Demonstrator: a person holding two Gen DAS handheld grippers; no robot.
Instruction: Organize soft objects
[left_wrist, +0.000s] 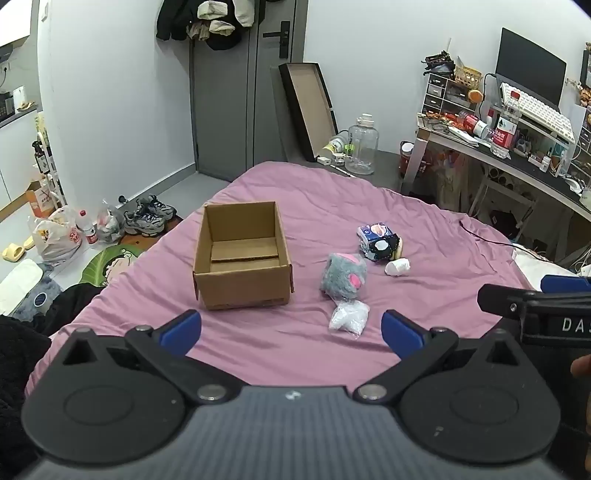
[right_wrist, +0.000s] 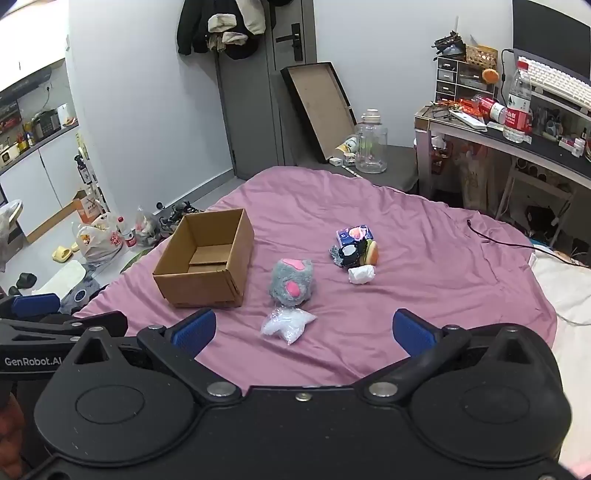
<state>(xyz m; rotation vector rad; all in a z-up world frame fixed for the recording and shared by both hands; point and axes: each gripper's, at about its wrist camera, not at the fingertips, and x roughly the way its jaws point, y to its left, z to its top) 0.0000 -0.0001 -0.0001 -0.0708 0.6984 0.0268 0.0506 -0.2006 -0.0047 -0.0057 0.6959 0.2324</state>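
Observation:
An open cardboard box (left_wrist: 242, 254) (right_wrist: 207, 258) stands empty on the pink bedsheet (left_wrist: 332, 206) (right_wrist: 424, 280). Right of it lie a grey plush toy with pink patches (left_wrist: 343, 277) (right_wrist: 292, 282), a clear bag of white stuffing (left_wrist: 349, 317) (right_wrist: 288, 325), a small white wad (left_wrist: 397, 266) (right_wrist: 362, 275), and a cluster of a blue tissue pack (left_wrist: 375, 232) (right_wrist: 354, 234), a black-and-white soft item (left_wrist: 380, 249) (right_wrist: 349, 254) and a burger toy (right_wrist: 372, 252). My left gripper (left_wrist: 291, 328) and right gripper (right_wrist: 304, 328) hover open over the near bed edge, nothing between the fingers.
Shoes (left_wrist: 149, 218), plastic bags (left_wrist: 59, 236) and bottles litter the floor left of the bed. A cluttered desk (left_wrist: 517, 147) (right_wrist: 517, 133) stands at the right; a big clear jug (left_wrist: 364, 147) (right_wrist: 371, 146) and a leaning tray sit beyond the bed. A black cable (right_wrist: 495, 240) crosses the sheet.

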